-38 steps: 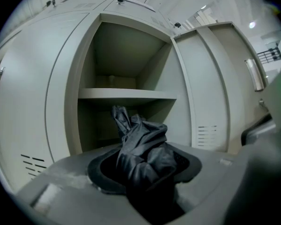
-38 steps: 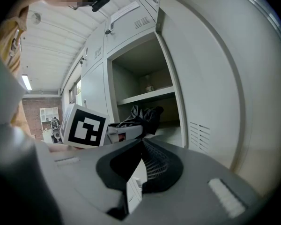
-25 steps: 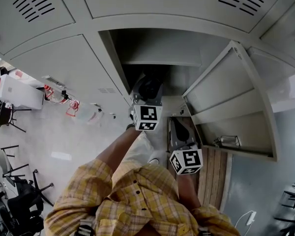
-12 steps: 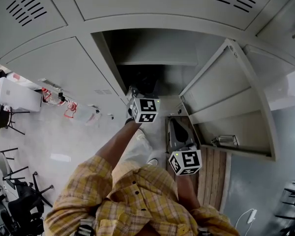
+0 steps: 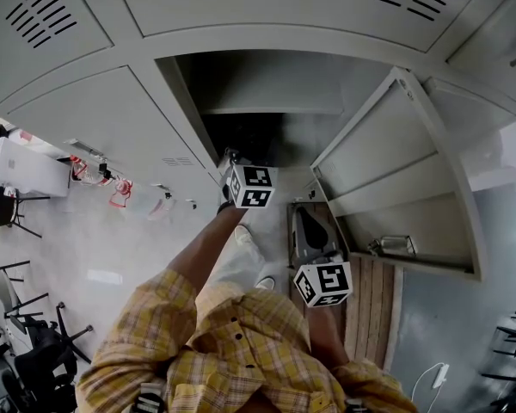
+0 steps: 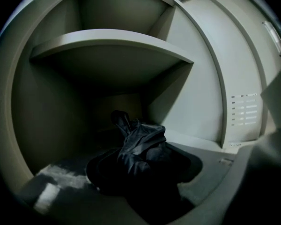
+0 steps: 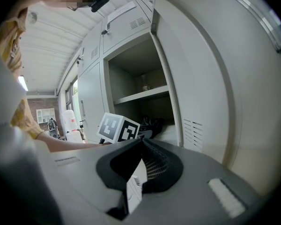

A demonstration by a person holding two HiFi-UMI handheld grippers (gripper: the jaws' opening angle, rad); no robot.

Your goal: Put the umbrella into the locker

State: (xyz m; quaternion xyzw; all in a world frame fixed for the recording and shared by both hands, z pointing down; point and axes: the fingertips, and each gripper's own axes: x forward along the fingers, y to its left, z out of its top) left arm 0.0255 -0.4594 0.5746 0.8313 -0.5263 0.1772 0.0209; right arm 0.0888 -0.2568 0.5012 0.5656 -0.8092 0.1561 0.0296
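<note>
Left gripper [image 5: 234, 163], jaws clamped on dark folded umbrella [image 6: 141, 146], has pushed deeper into open locker [image 6: 196, 97]; only release remains. Right gripper [image 7: 141, 165] idle, jaws together.

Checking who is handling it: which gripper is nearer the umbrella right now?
Left. The left gripper is at the mouth of the locker, with the umbrella between its jaws. The right gripper sits outside the locker beside the open door, shut on nothing.
</note>
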